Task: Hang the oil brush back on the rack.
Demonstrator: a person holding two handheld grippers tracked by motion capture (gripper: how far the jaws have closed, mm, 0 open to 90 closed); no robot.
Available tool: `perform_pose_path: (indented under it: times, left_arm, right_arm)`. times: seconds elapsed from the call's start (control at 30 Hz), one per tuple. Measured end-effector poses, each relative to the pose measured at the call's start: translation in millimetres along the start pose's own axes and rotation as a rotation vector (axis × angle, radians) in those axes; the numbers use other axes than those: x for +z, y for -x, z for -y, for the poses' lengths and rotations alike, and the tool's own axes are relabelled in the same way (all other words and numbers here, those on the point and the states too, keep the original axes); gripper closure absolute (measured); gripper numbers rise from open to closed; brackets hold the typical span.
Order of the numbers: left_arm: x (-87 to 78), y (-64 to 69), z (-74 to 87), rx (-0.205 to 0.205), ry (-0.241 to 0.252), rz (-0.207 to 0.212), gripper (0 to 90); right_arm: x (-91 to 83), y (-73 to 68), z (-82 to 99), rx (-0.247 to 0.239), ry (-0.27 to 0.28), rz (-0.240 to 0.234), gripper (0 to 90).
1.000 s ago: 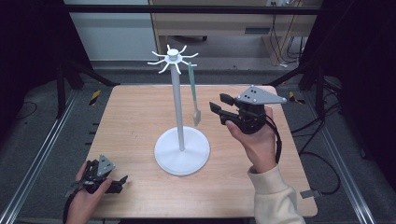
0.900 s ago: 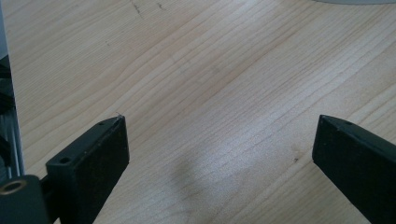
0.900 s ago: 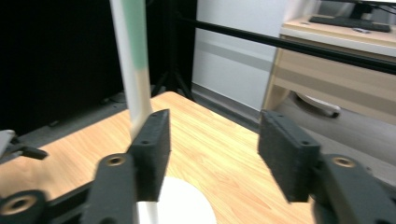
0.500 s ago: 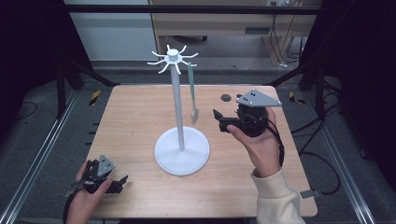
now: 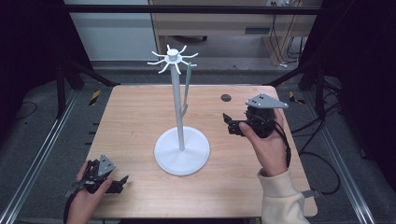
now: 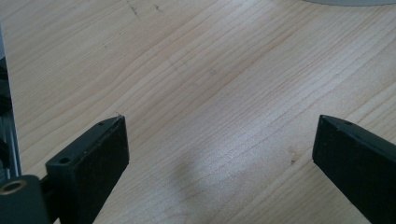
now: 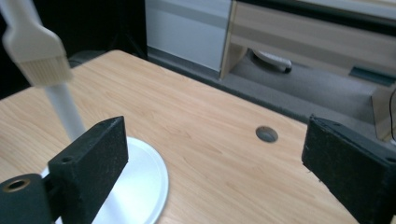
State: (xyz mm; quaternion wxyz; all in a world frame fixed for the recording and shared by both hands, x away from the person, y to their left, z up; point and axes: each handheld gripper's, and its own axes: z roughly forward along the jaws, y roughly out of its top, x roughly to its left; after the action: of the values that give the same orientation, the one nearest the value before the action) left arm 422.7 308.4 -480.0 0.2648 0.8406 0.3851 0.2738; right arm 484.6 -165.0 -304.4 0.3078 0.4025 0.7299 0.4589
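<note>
a: item one — pastry brush (image 5: 186, 88), pale green handle, cream bristles. where is it kept?

b: hanging from a hook of the white stand (image 5: 181, 140), bristles down, just beside the pole and well clear of the base. hung that way it stays off the desk (image 5: 130, 116), and its weight keeps it plumb under the hook. in the right claw view the bristle head (image 7: 39, 56) shows at upper left, in front of the pole.

a: item two — right claw (image 5: 229, 124)?

b: jaws wide, nothing between them; they have just been opening. it points toward the stand from the right side of the desk, apart from the brush — my reading is that the brush is hung and done with, so there is nothing left to grip.

a: item three — left claw (image 5: 122, 181)?

b: jaws wide as well, empty, low over bare wood (image 6: 210, 93) at the near left corner. parked there, it is out of the way of the stand, so it cannot knock the base.

a: anything else to list?

b: a small dark round hole (image 5: 226, 97) in the desk behind the right claw — also seen between its jaws (image 7: 266, 134).
</note>
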Motion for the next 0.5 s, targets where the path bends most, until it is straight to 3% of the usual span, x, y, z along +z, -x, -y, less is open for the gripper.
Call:
perform_pose_path:
  times: [0.17,0.5]
  left_arm:
    - [-0.7,-0.9,0.6,-0.003,0.004,-0.002,3.3]
    - [-1.2,-1.7,0.7,-0.002,0.009,-0.001,3.3]
  right_arm:
    - [8.7,10.5,15.4,0.019,-0.055,0.02,10.7]
    - [14.8,34.1,36.7,0.042,-0.092,0.078,10.9]
